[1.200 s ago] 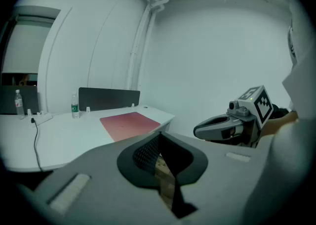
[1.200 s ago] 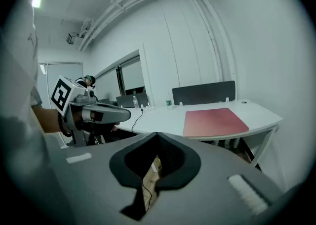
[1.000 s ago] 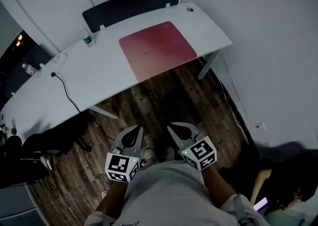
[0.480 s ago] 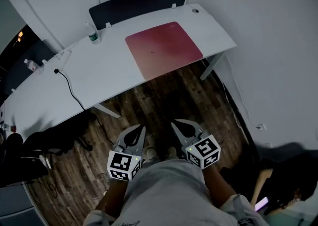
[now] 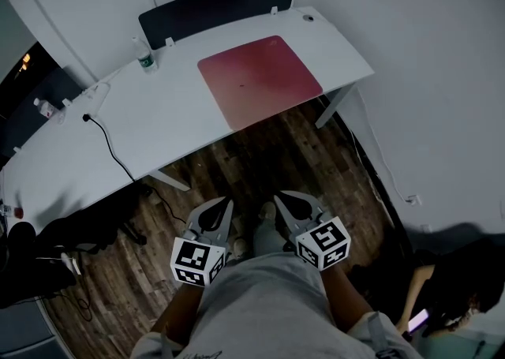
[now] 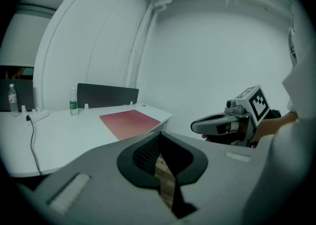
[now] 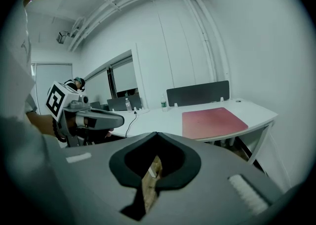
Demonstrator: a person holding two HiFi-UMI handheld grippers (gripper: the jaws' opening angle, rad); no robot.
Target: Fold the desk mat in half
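The desk mat [image 5: 259, 79] lies flat and unfolded on the worktop [image 5: 158, 121], well ahead of the left tongs [image 5: 216, 214] and right tongs [image 5: 289, 207], both closed and empty.

One desk mat [image 5: 259, 77] is lying on one desk [image 5: 158, 109]. Two bottles are standing there: a far bottle [image 5: 144, 57] and a far-left bottle [image 5: 41, 106]. One cable [image 5: 106, 144] is trailing. Two grippers are hovering near: left gripper [image 5: 223, 204], right gripper [image 5: 281, 199].
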